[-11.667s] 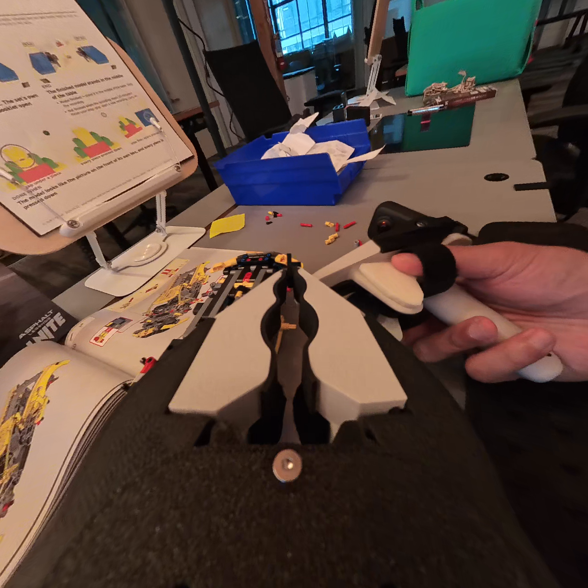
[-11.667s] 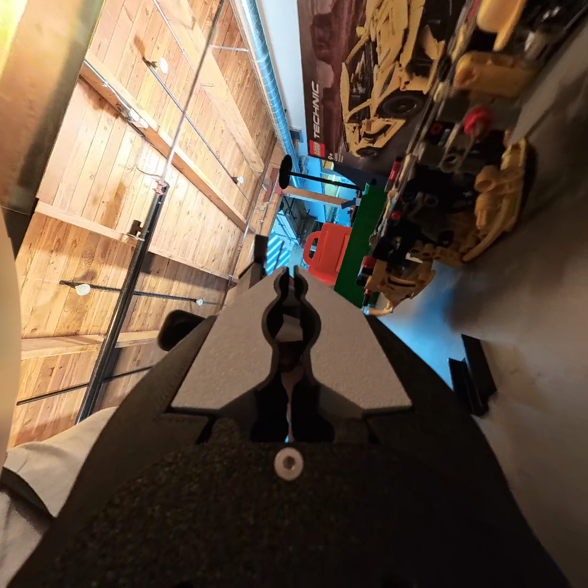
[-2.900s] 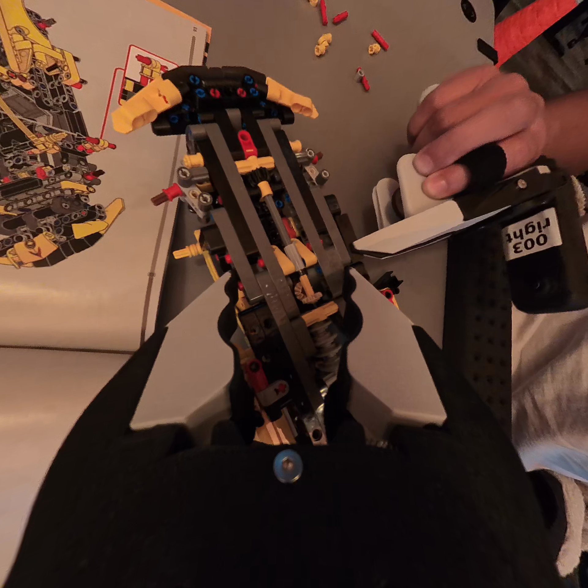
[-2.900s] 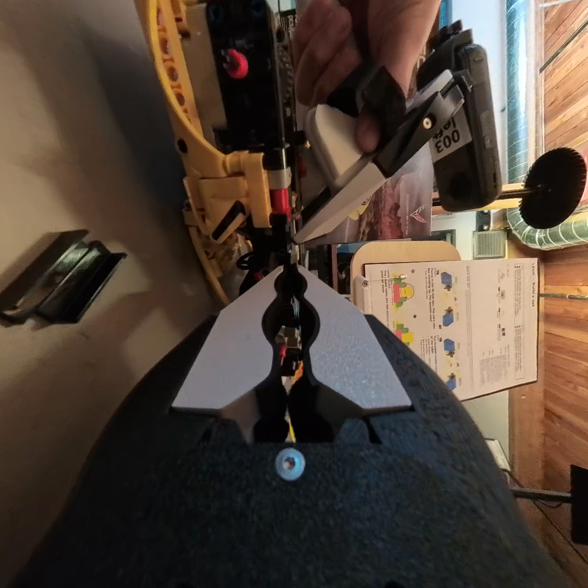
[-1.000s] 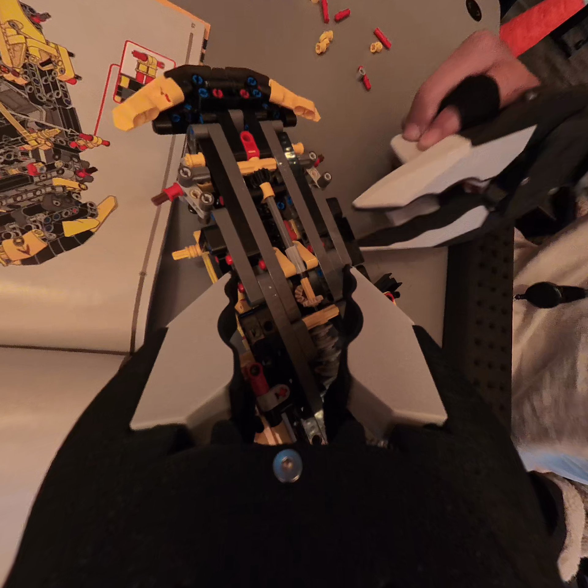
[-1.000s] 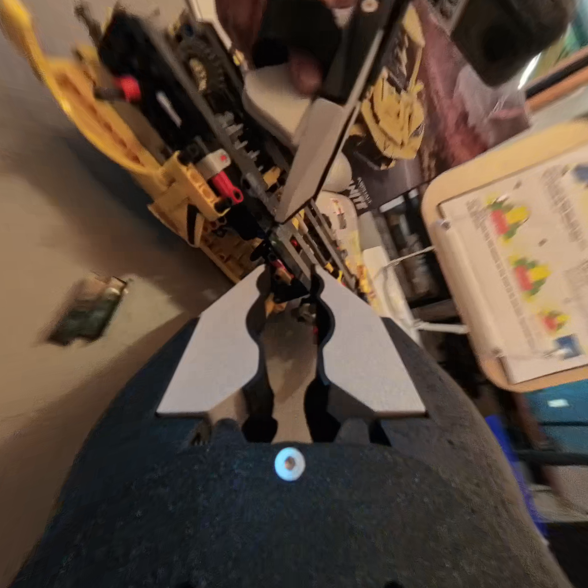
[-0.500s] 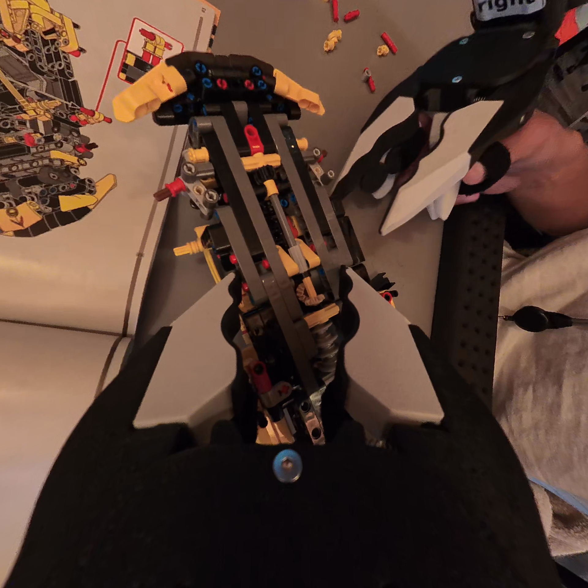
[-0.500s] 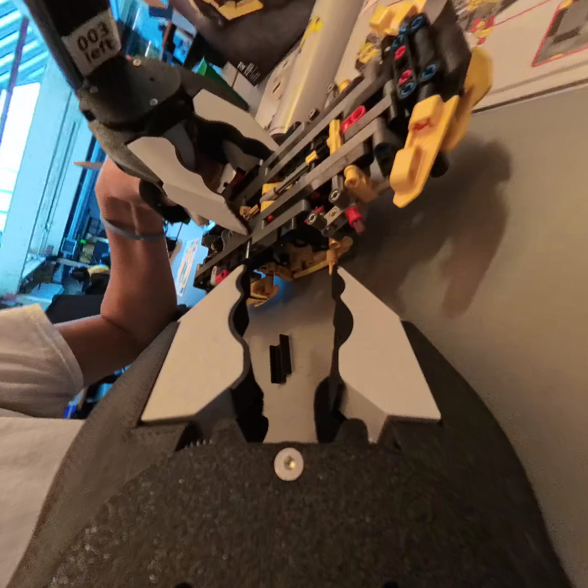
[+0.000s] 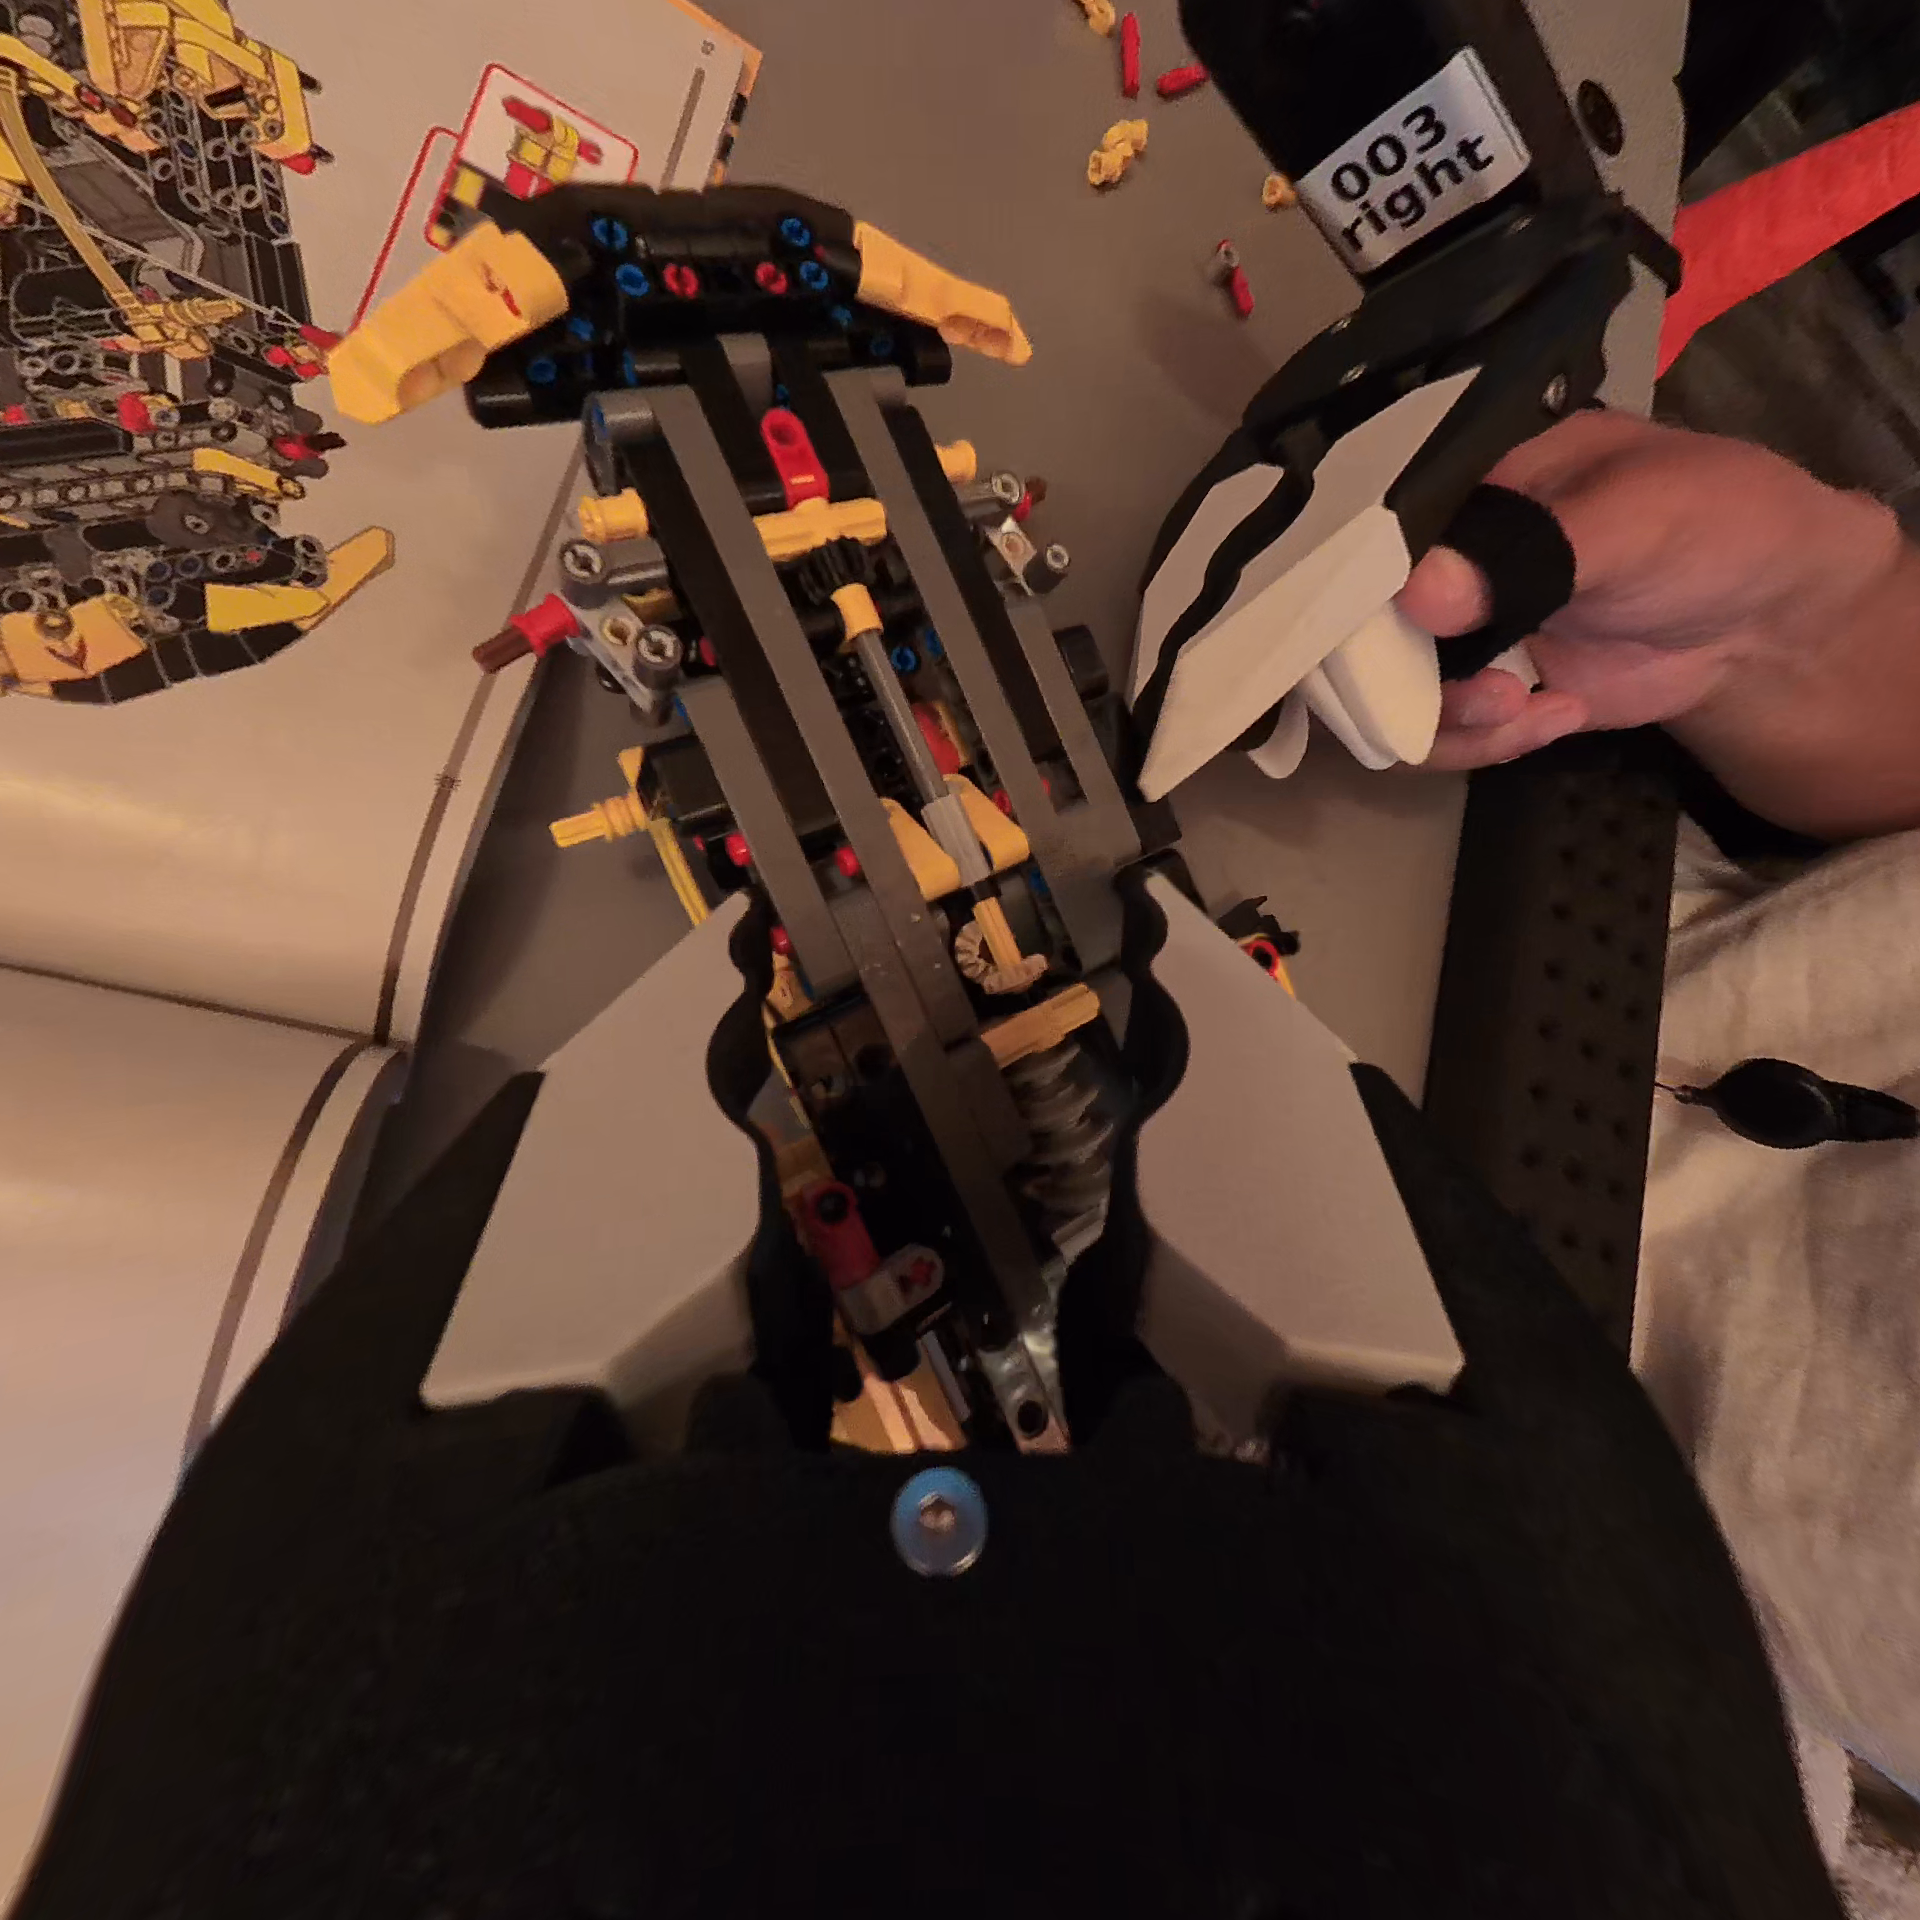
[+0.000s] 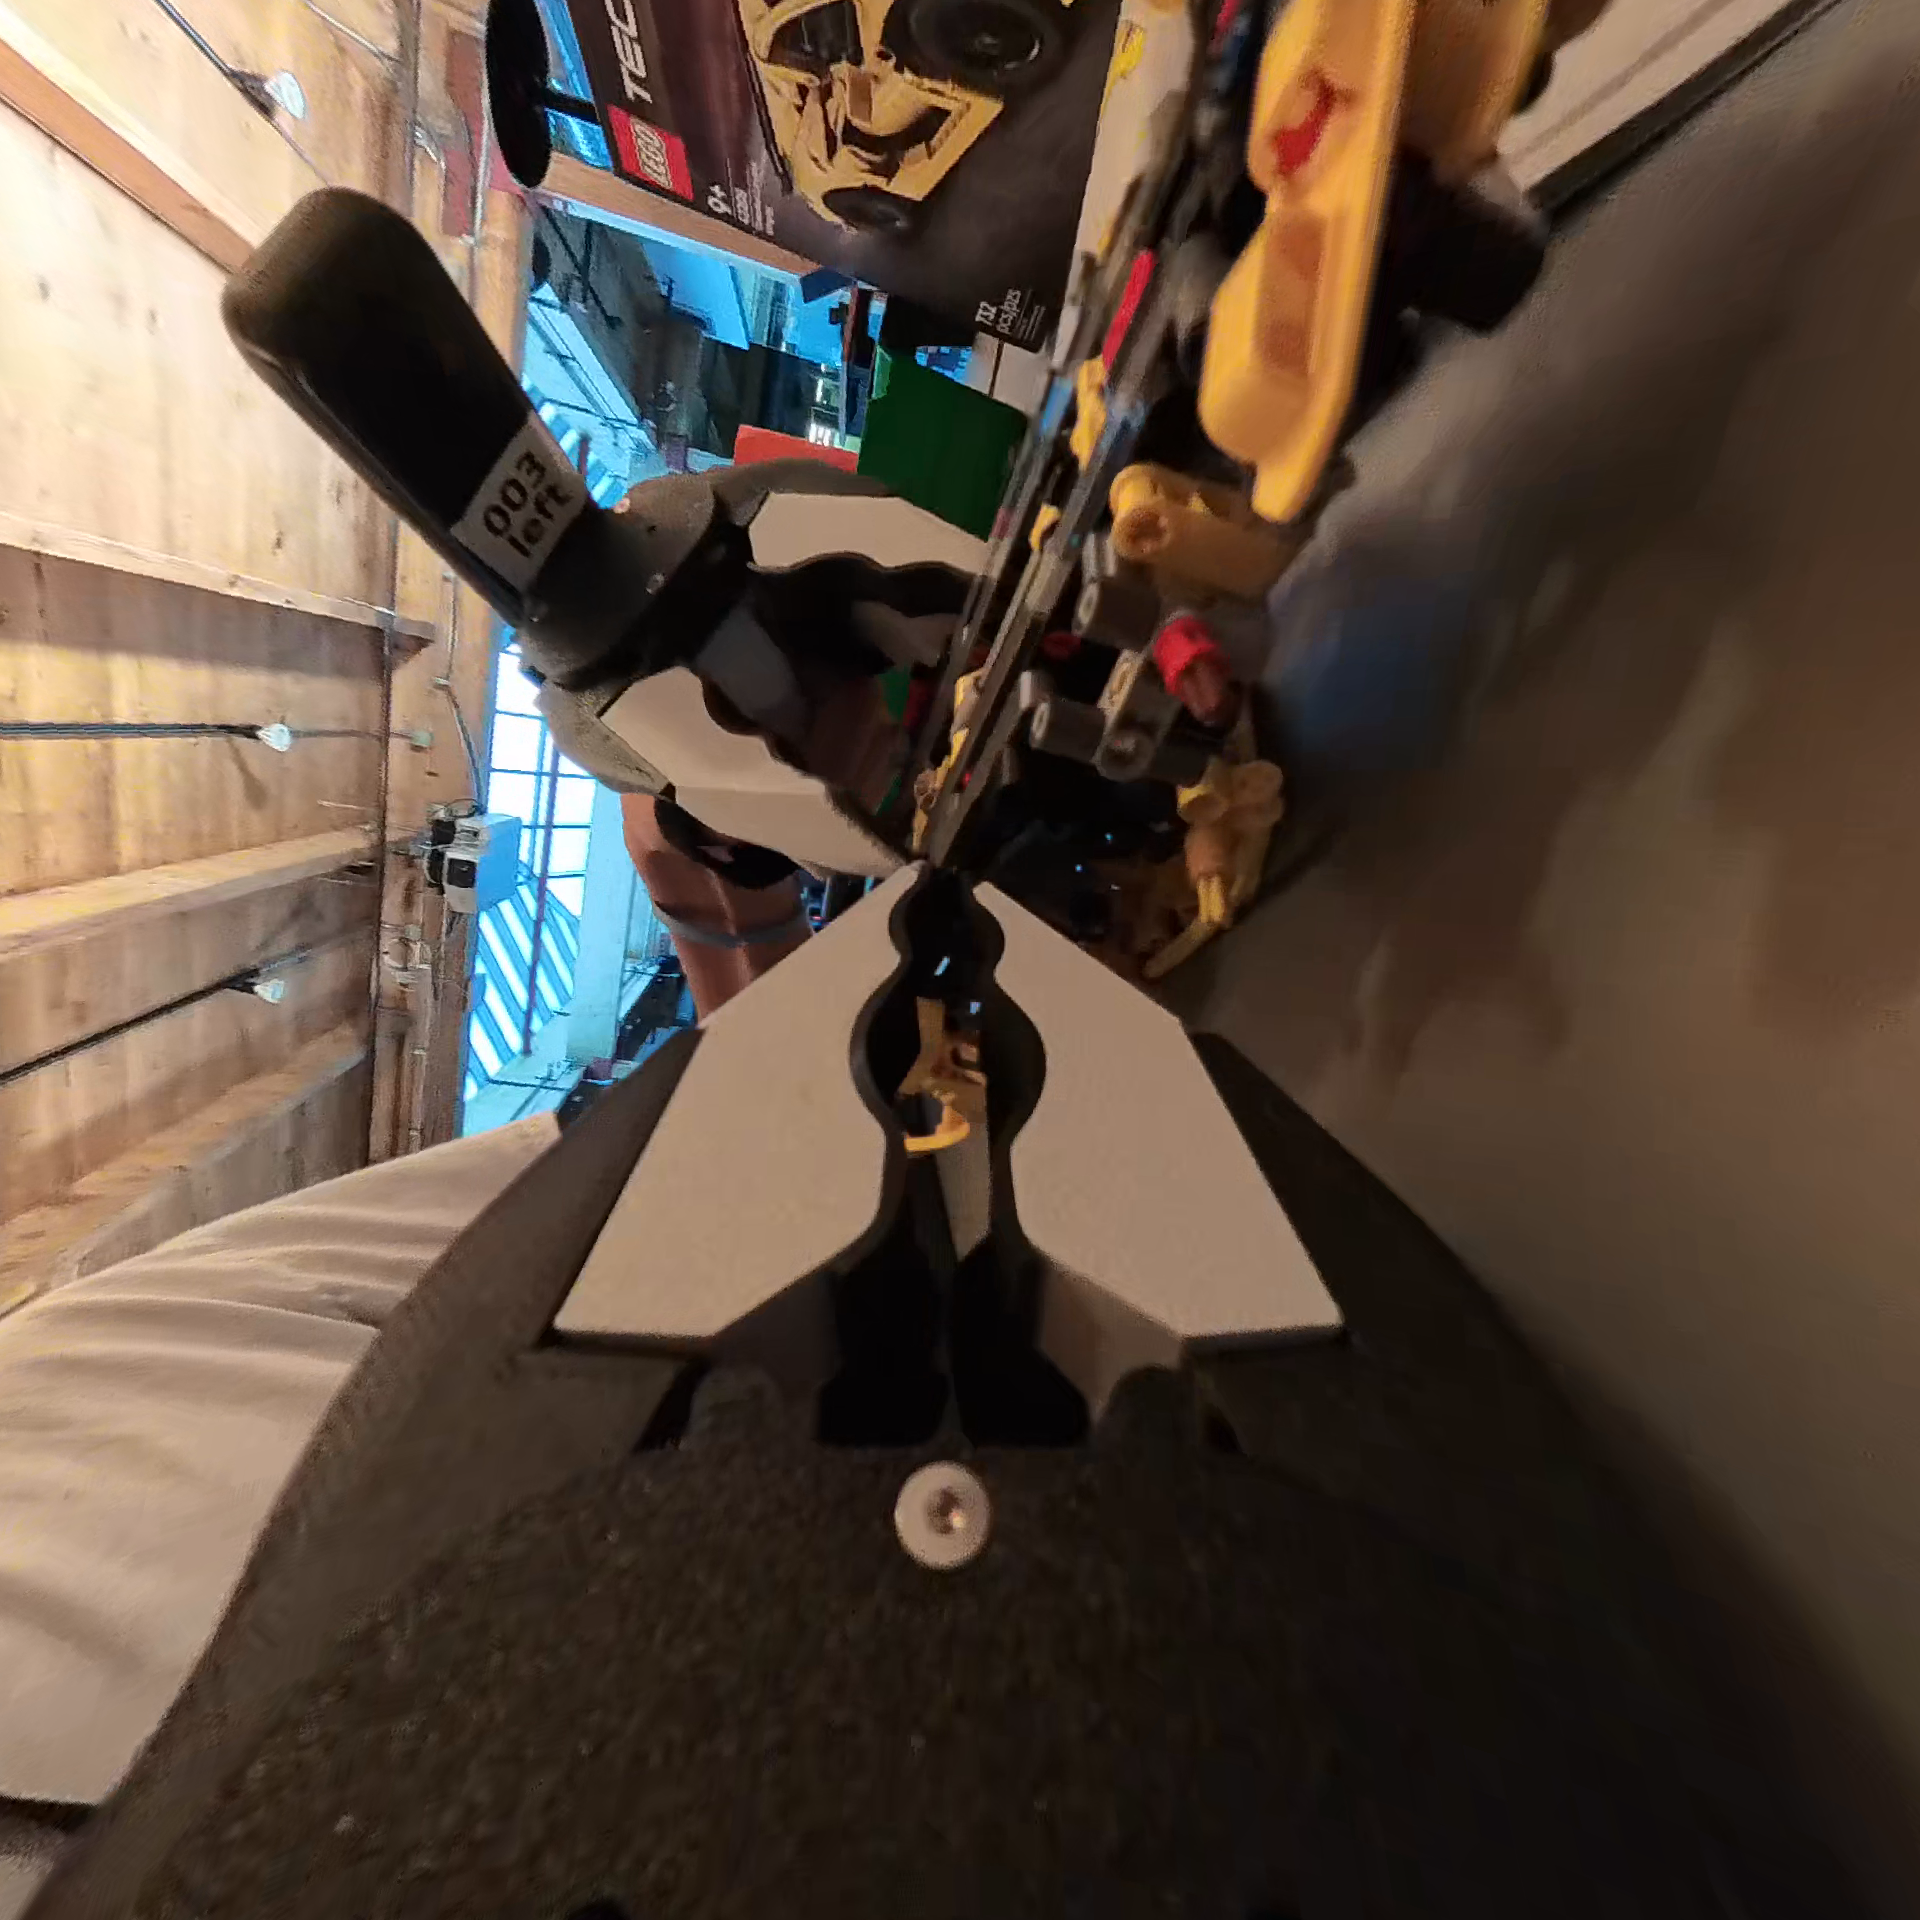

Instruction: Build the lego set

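The black, grey and yellow lego model [image 9: 831, 623] lies on the grey table [image 9: 987, 83], its yellow-tipped end far from me. My left gripper [image 9: 935, 904] is shut on the model's near end, one finger on each side of the long grey beams. My right gripper [image 9: 1148, 769] comes in from the right with its jaws closed and its tips on a dark part at the model's right edge. In the right wrist view my right gripper [image 10: 943, 878] pinches the edge of the model [image 10: 1143, 623], and the left gripper [image 10: 935, 717] clamps it just beyond.
The open instruction booklet [image 9: 208, 416] lies left of the model. Small red and yellow loose pieces [image 9: 1117, 156] are scattered at the far side. A black perforated strip [image 9: 1548, 987] runs along the right. The set's box [image 10: 883, 135] stands behind. A hand [image 9: 1662, 623] holds the right gripper. Only a small space, under 4 cm, lies between the two pairs of fingers.
My right gripper was open half a second ago; it has swung in to the model's right edge and closed there. The left gripper keeps its hold on the model.
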